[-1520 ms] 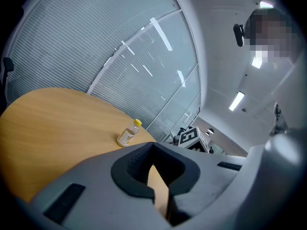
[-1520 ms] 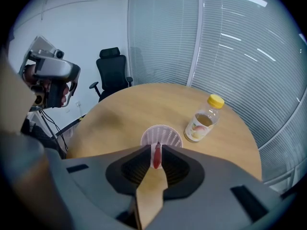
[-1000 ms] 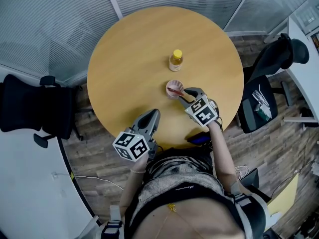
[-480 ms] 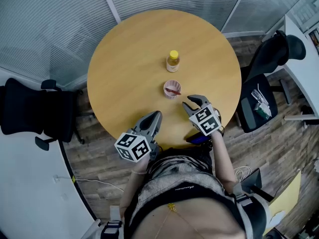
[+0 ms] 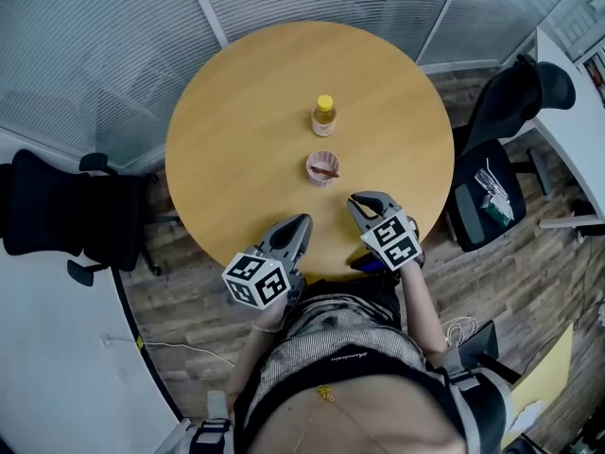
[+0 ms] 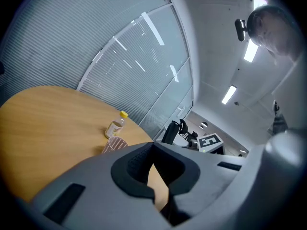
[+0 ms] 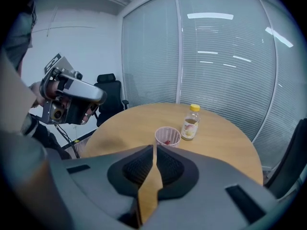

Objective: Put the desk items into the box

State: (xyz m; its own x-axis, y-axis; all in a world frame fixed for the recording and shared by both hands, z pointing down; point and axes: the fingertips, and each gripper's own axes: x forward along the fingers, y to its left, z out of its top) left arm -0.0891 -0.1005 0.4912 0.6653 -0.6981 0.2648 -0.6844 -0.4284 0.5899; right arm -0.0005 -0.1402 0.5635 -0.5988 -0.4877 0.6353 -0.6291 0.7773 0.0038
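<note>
The yellow-capped bottle [image 5: 323, 117] stood upright near the middle of the round worktop [image 5: 236, 112], its label too small to read. The pink mesh cup [image 5: 310, 166] stood just beside it, holding a red thing [image 5: 327, 171]. At the near edge, the left hand-held gripper [image 5: 298, 223] and right hand-held gripper [image 5: 357, 201] each had jaws pressed together, empty. Bare wood spread wide on either side.
</note>
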